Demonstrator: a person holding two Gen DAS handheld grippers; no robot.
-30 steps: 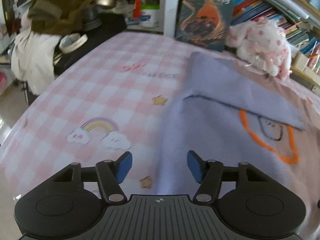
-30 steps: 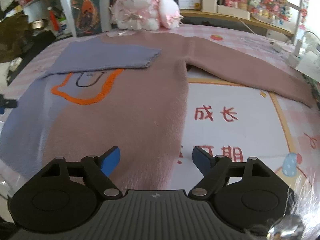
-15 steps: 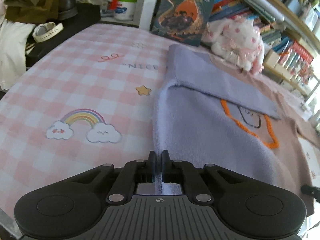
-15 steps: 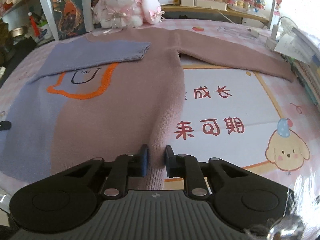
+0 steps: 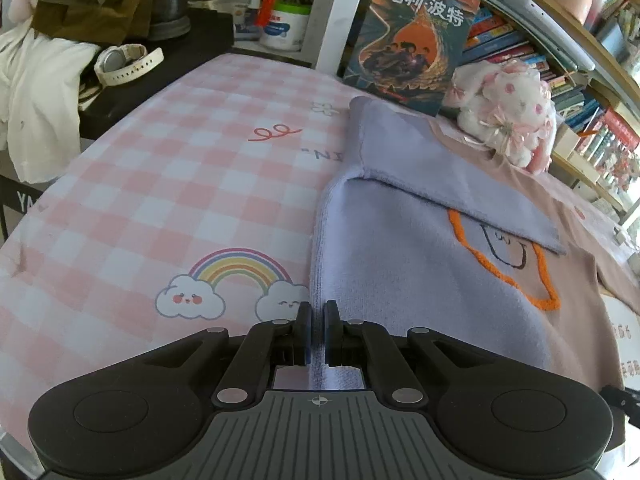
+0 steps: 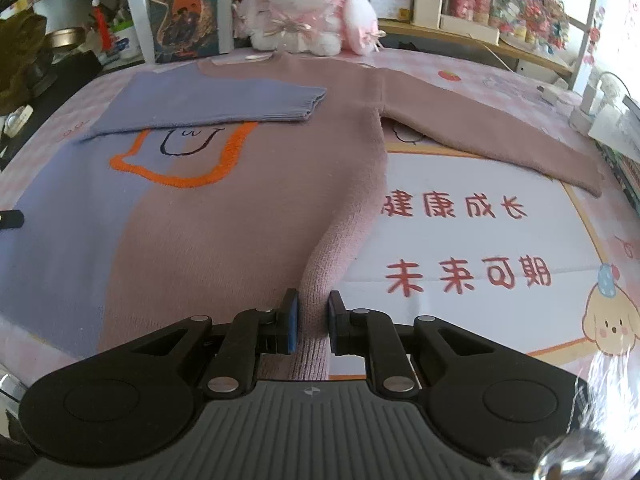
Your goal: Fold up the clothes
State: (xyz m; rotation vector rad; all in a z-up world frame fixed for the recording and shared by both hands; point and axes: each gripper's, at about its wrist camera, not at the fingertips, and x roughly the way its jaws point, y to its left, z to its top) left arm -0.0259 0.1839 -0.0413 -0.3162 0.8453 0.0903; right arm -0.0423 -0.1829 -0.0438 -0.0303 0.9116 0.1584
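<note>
With both bottom corners of the sweater (image 6: 248,216) pinched, I judge the step in hand to be raising the hem and carrying it up toward the collar, so I want to lift both hands evenly and keep the hem taut between them. My left gripper (image 5: 316,334) is clamped narrow on the lilac edge of the hem, and my right gripper (image 6: 312,320) is squeezed onto a raised ridge of the pink knit at the other corner. The sweater lies flat on the pink checked table cover (image 5: 168,184), its lilac sleeve (image 6: 208,100) already folded across the chest, while the pink sleeve (image 6: 492,132) is spread out to the side, so it may trail unless it gets tucked in. Beyond the collar, a plush rabbit (image 6: 308,4) sits close by and a book (image 5: 408,36) leans just beside it; I should drop the fold short of both.
</note>
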